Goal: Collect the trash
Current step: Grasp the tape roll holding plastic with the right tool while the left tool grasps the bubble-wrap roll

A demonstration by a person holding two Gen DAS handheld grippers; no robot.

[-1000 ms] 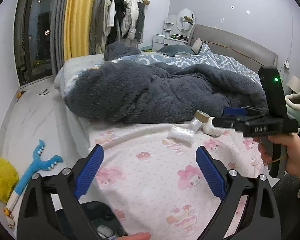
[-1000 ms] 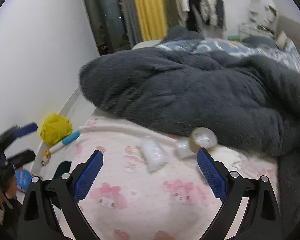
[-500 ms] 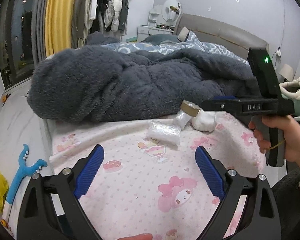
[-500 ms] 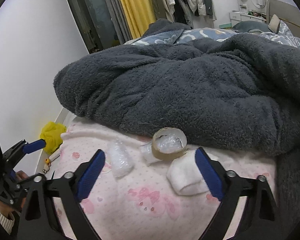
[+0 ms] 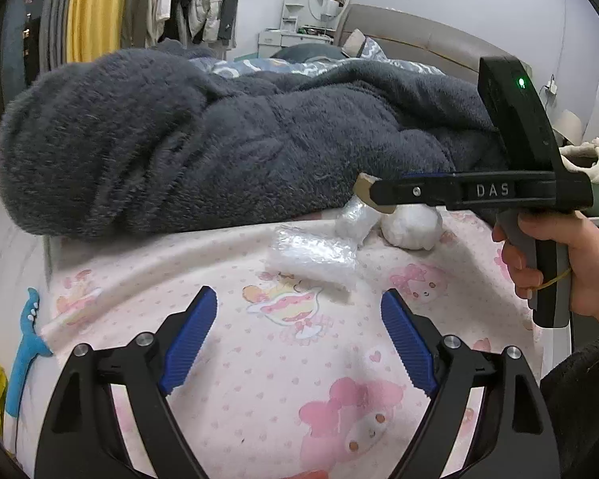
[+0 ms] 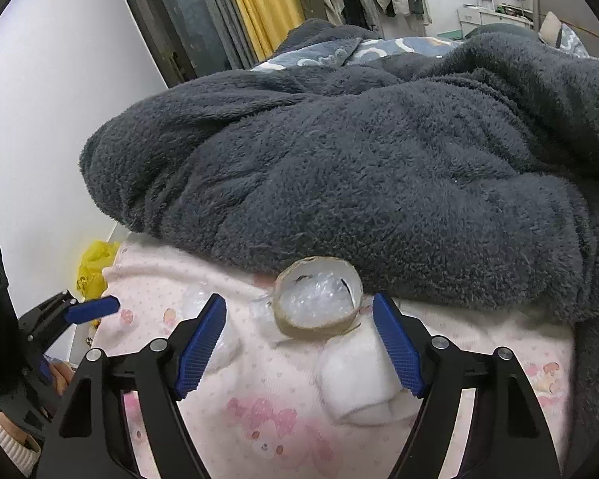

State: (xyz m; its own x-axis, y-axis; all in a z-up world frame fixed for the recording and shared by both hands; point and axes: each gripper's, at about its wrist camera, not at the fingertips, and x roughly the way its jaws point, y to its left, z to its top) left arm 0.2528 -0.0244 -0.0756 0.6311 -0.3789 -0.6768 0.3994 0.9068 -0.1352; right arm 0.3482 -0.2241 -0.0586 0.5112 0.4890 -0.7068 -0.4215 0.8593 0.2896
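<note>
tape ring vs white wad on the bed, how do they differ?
The tape ring is a brown hollow loop stuffed with clear plastic; the white wad is solid, soft and crumpled. The tape ring lies against the grey blanket; the white wad lies nearer the right gripper. Both rest on the pink sheet, ungrasped.

Over the last second both grippers have come in closer to the bed. The right gripper (image 6: 299, 339) has advanced on the trash by the dark blanket (image 6: 379, 159): the tape roll (image 6: 317, 299), formerly far ahead, now sits between its open fingers, with the white wad (image 6: 355, 387) just below. The left gripper (image 5: 299, 335) has swung right off the floor toys toward the plastic bag (image 5: 311, 255), now just ahead of its spread fingers.
</note>
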